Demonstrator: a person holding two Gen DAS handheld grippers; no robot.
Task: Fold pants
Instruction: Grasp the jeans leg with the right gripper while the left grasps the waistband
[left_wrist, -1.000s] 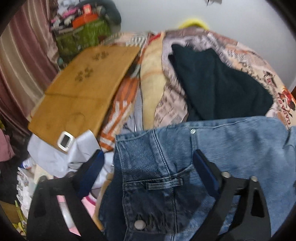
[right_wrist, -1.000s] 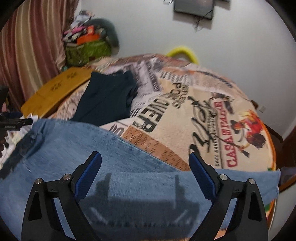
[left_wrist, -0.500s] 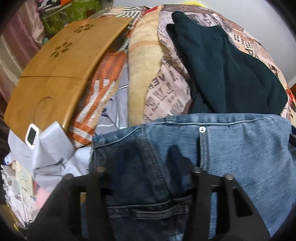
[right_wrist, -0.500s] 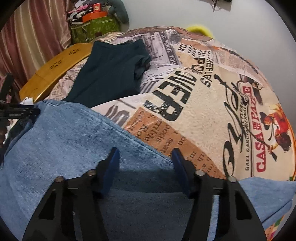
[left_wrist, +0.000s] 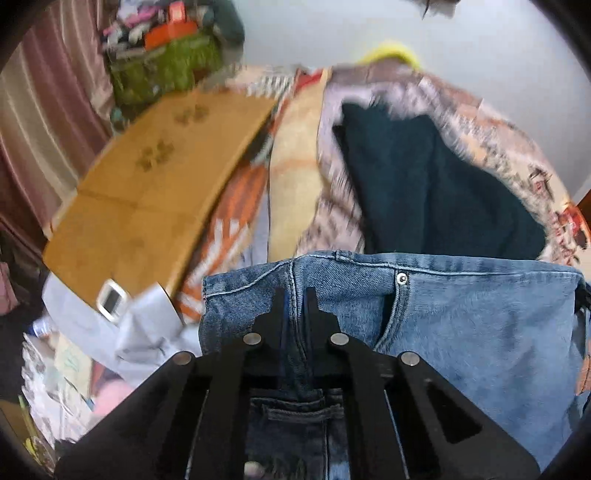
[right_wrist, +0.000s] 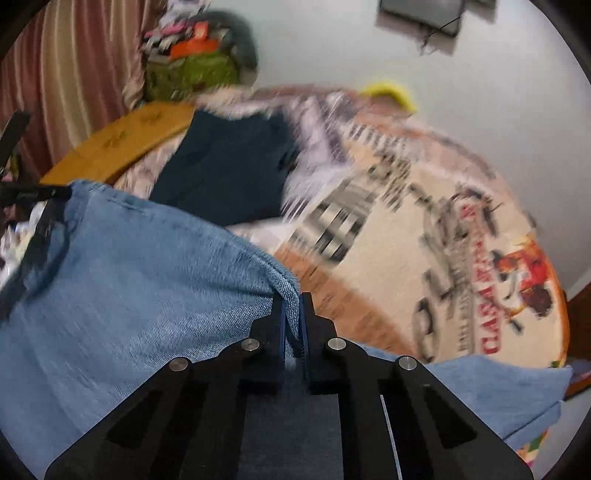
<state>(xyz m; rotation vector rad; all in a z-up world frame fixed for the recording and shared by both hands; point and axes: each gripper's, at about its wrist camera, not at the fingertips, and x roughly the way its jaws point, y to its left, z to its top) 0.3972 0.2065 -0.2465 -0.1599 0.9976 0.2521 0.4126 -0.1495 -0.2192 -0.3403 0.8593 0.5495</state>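
Observation:
The blue jeans (left_wrist: 461, 317) lie across the near edge of a bed with a printed cover (right_wrist: 424, 229). My left gripper (left_wrist: 295, 295) is shut on the jeans at the waistband, left of the metal button (left_wrist: 401, 278). My right gripper (right_wrist: 291, 299) is shut on a pinched fold of the jeans' leg (right_wrist: 147, 277), lifting its edge off the cover. The left gripper also shows at the far left of the right wrist view (right_wrist: 33, 192), holding the waist end.
A dark teal garment (left_wrist: 436, 184) lies on the bed beyond the jeans, also in the right wrist view (right_wrist: 229, 170). A wooden lap table (left_wrist: 155, 177) lies at the left. A cluttered green bag (right_wrist: 192, 70) and a curtain (right_wrist: 62, 74) stand behind it.
Both grippers went from wide open above the jeans to shut on the denim. Both views have since tilted up, and the pinched cloth has risen with them.

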